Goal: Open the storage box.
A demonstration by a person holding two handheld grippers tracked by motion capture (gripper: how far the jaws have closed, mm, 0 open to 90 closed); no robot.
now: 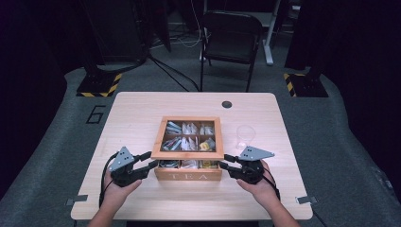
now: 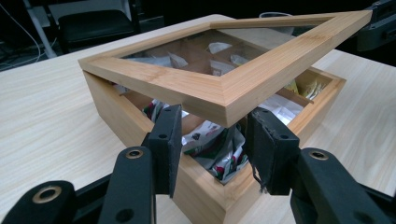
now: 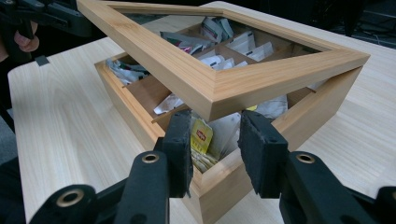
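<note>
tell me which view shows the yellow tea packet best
The right gripper view: the yellow tea packet stands close up in the near corner compartment, between the jaws under the raised lid. The high view shows a small yellow spot; the left gripper view shows yellow packets at the far side.

The tea box's (image 1: 188, 176) raised lid (image 1: 189, 155) covers its front row of compartments from above. The packets (image 1: 188, 137) under the glass are too small to read. The clear cup (image 1: 245, 135) barely shows against the table (image 1: 142, 113). Both forearms run off the bottom edge.
</note>
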